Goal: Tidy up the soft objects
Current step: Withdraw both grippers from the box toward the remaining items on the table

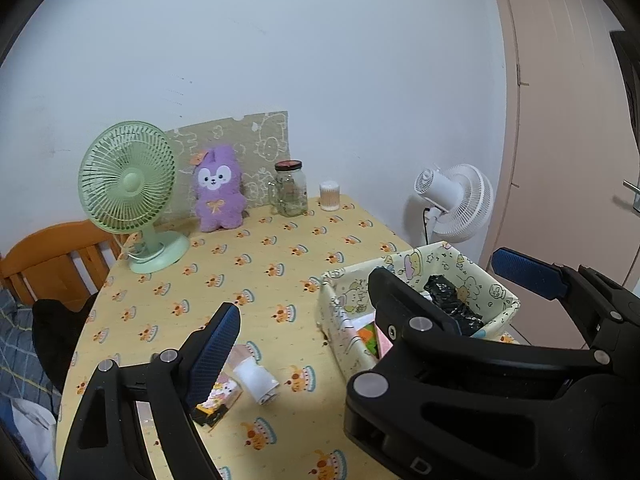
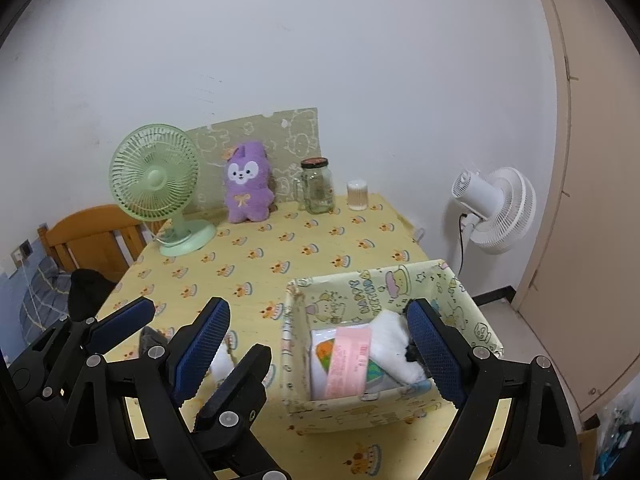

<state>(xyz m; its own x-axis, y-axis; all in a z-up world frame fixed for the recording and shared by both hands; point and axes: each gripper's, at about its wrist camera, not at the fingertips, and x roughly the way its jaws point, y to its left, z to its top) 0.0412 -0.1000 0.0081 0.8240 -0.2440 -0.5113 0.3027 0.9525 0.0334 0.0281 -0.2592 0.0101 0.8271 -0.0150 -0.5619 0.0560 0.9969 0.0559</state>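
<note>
A cartoon-print fabric basket (image 2: 362,304) (image 1: 332,312) stands at the table's right front. It holds a white cloth (image 2: 394,340), a pink packet (image 2: 346,364) and a black crumpled item (image 1: 452,300). On the tablecloth left of the basket lie a white roll (image 1: 258,380) and a small cartoon packet (image 1: 218,398). A purple plush (image 1: 218,190) (image 2: 246,184) sits upright at the back wall. My right gripper (image 2: 318,306) (image 1: 438,270) hovers open above the basket's near side, holding nothing. My left gripper (image 1: 320,320) is open and empty over the roll and packet, and its right finger is hidden behind the right gripper.
A green desk fan (image 1: 128,196), a glass jar (image 1: 289,190) and a cotton-swab tub (image 1: 329,196) stand along the back of the table. A white floor fan (image 2: 496,210) is beyond the right edge, near a door. A wooden chair (image 1: 56,256) with dark clothing is on the left.
</note>
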